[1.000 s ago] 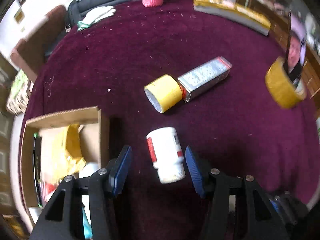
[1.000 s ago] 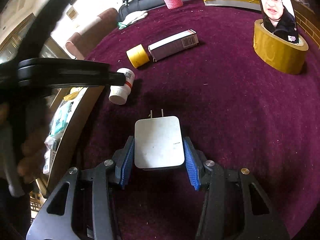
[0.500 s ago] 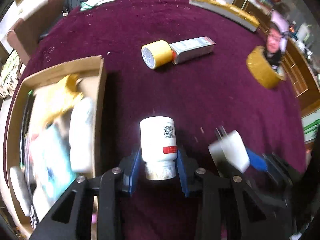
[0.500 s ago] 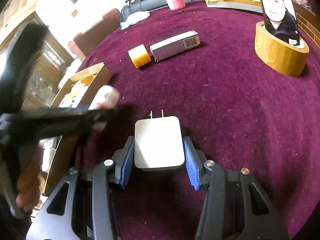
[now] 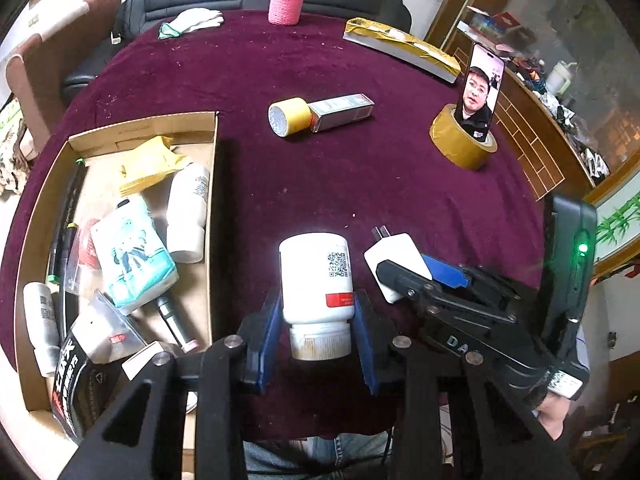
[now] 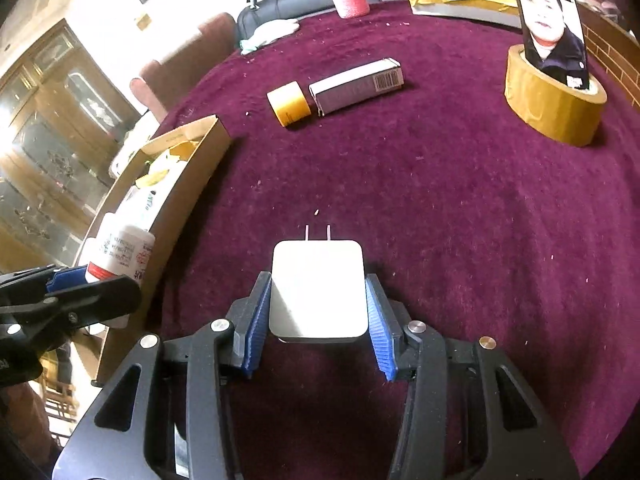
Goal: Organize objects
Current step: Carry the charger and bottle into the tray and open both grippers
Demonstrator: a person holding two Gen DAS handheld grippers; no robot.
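Left wrist | one bottle (image 5: 316,280) clamped in fingers (image 5: 362,328) | right fingers (image 6: 378,320) closing around one charger (image 6: 318,288)

The white bottle (image 5: 316,280) hides the desk (image 5: 360,184) behind it, and its cap end sits low between the pads. In the right view the left tongs (image 6: 80,280) cover the bottle's lower part. The charger (image 5: 394,258) is half hidden by the right tongs (image 5: 424,276). The small writing on the bottle is too tiny to read. Things deep in the cardboard box (image 5: 212,184) lie under one another.
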